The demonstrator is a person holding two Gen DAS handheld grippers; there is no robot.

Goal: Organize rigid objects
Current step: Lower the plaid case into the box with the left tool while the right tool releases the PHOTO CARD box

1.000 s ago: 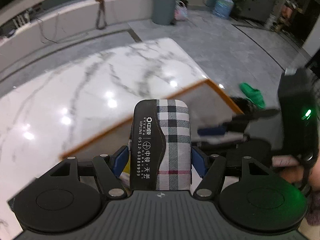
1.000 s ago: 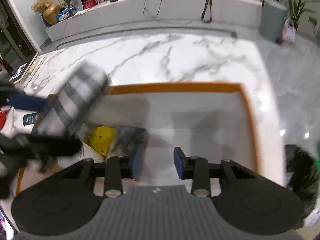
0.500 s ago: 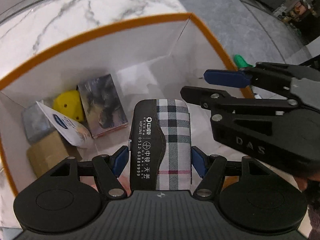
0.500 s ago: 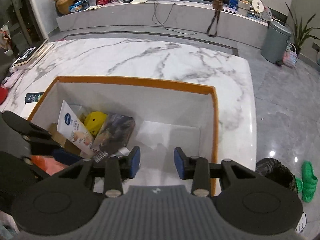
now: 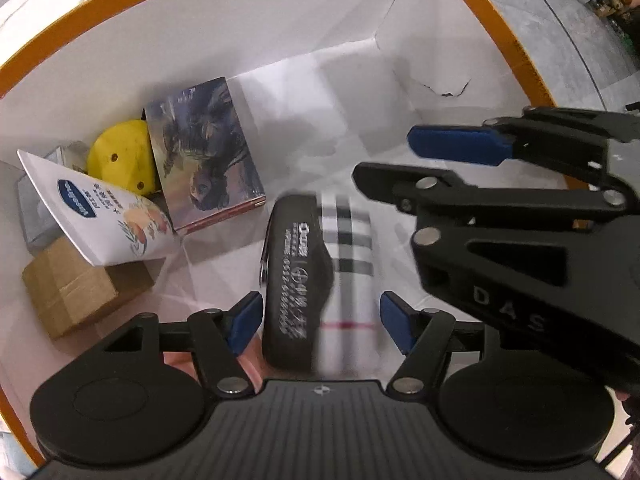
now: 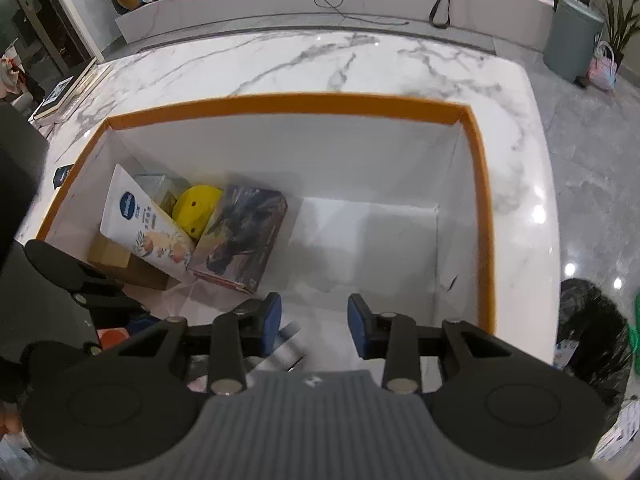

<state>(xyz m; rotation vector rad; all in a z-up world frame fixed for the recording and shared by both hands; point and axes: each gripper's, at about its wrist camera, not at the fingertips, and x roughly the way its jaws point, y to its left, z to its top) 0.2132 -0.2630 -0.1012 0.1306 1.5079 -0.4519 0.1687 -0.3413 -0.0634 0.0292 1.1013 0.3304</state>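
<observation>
A plaid glasses case with a black flap (image 5: pixel 320 264) is blurred between the spread fingers of my left gripper (image 5: pixel 320 320), which is open over the inside of the white box with an orange rim (image 5: pixel 248 24). The fingers do not touch the case. A blurred bit of the case (image 6: pixel 286 346) shows in the right wrist view beside my left pad. My right gripper (image 6: pixel 314 320) is open and empty above the box (image 6: pixel 486 208); it also shows in the left wrist view (image 5: pixel 460 160).
The box holds a picture-printed tin (image 5: pixel 204 160), a yellow domed piece (image 5: pixel 120 160), a white carton (image 5: pixel 100 216), a brown cardboard box (image 5: pixel 76 284) and a grey box (image 5: pixel 28 216). The box stands on a marble table (image 6: pixel 320 64). A black bin bag (image 6: pixel 588 320) is on the floor.
My left gripper has opened and let go of the plaid case, which now drops blurred into the box. Both grippers have come lower over the box.
</observation>
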